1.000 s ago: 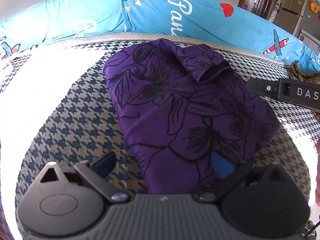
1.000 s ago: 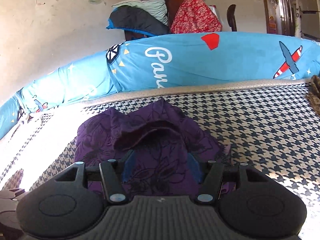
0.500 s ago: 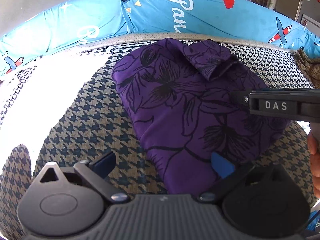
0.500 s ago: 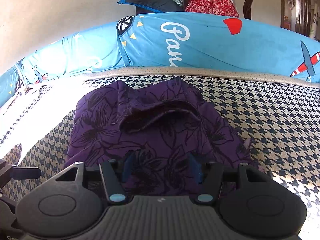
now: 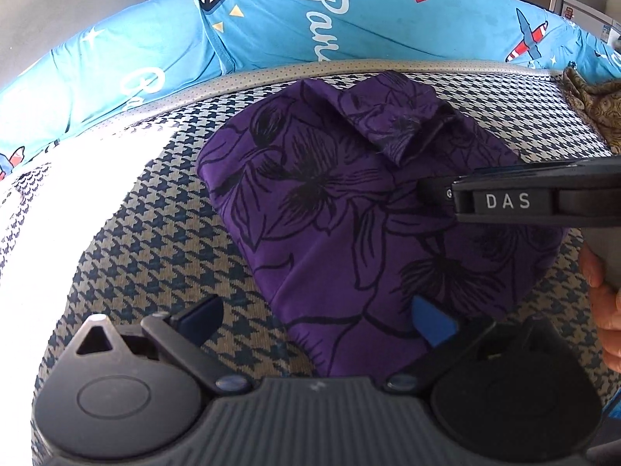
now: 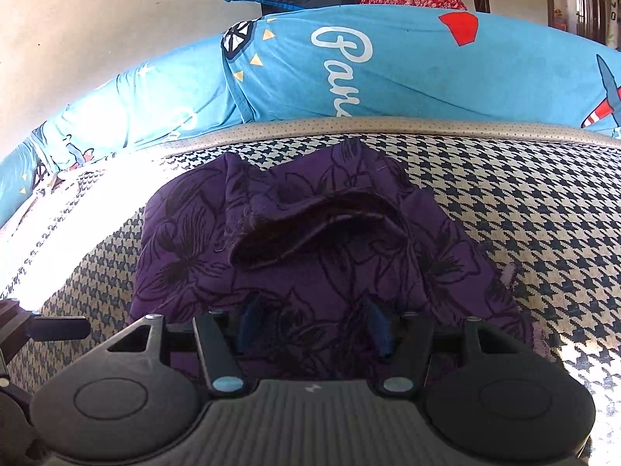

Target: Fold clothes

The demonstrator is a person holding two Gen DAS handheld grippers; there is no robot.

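Shirt point(image 5: 349, 213), purple with black flowers, lies folded on the houndstooth mattress point(image 5: 155, 240), near its far edge beside the blue bolster point(image 5: 349, 31). Left gripper point(image 5: 316, 320) hangs with jaws spread wide across the shirt's near corner, holding nothing. Right gripper point(image 6: 312, 324) hovers over the shirt's near edge, jaws apart, holding nothing; a hand point(image 5: 603, 310) holds it.
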